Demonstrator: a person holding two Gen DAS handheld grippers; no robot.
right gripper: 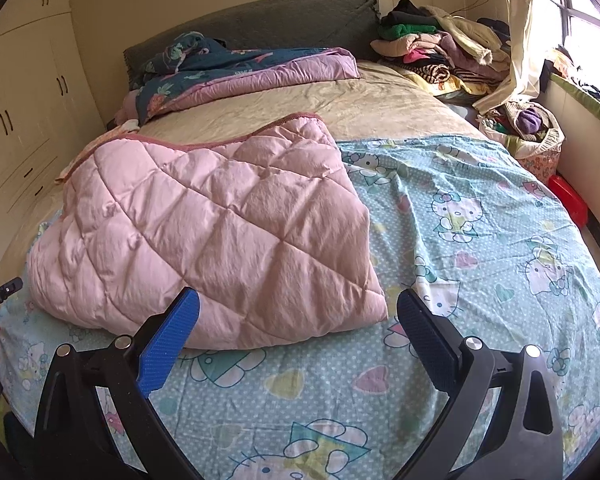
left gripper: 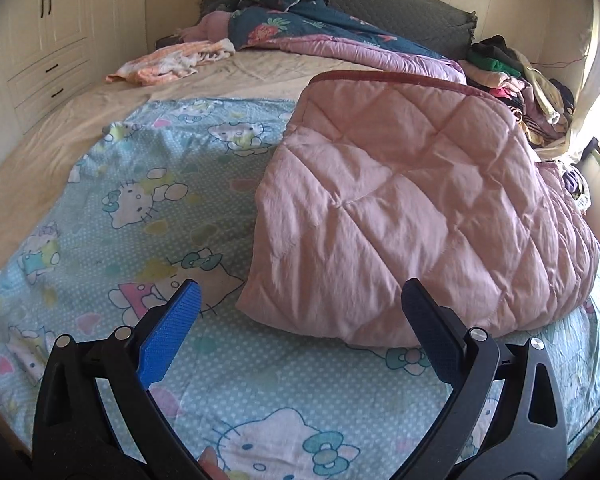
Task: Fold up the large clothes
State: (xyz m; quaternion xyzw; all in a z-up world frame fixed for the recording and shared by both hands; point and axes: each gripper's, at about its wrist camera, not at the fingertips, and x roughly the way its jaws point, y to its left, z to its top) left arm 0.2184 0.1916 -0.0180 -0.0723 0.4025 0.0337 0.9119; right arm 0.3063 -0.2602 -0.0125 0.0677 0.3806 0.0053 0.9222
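A pink quilted garment lies folded into a thick block on the light-blue cartoon-cat sheet, with a dark red trim along its far edge. In the right wrist view the same pink garment sits left of centre on the sheet. My left gripper is open, held just short of the garment's near left corner, nothing between its blue fingers. My right gripper is open too, hovering at the garment's near right corner without touching it.
A dark floral quilt is bunched by the grey headboard. A heap of clothes sits at the bed's far right corner, and an orange-white cloth lies far left. White wardrobe stands left; a basket stands by the window.
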